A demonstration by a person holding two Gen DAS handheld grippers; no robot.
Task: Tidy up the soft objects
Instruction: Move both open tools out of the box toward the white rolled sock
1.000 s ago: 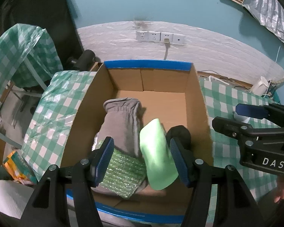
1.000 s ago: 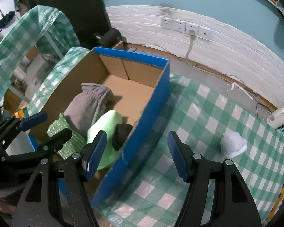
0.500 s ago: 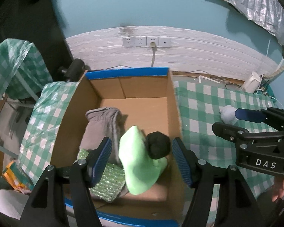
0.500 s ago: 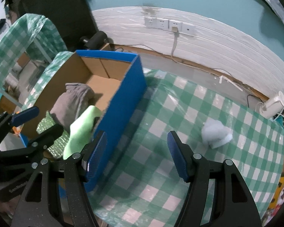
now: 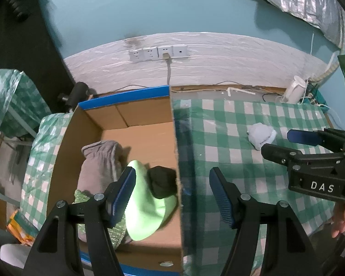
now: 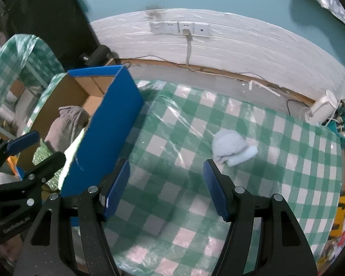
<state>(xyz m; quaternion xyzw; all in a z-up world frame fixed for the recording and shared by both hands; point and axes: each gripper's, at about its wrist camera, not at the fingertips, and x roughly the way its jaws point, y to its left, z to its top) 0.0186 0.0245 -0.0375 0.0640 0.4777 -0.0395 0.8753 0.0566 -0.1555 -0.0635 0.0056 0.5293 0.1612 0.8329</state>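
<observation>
A cardboard box (image 5: 149, 112) with blue outer walls (image 6: 108, 128) stands at the table's left. Inside lie a grey cloth (image 5: 101, 161), a light green cloth (image 5: 147, 204), a black soft lump (image 5: 162, 181) and a green bubble-wrap piece (image 5: 117, 232). A pale blue folded cloth (image 5: 261, 135) (image 6: 232, 148) lies alone on the checked tablecloth. My left gripper (image 5: 172, 193) is open and empty, straddling the box's right wall. My right gripper (image 6: 165, 188) is open and empty above the tablecloth, short of the pale blue cloth; it also shows in the left wrist view (image 5: 285, 143).
A green-and-white checked plastic cloth (image 6: 195, 207) covers the table. A white wall strip with sockets (image 6: 179, 27) and a cable runs behind. A white device (image 6: 320, 110) sits at the far right corner. A checked-covered chair (image 5: 9, 101) stands left of the box.
Both grippers have swung right, away from over the box toward the open tablecloth. The pale blue cloth now sits nearer the right gripper's fingers. Both stayed open.
</observation>
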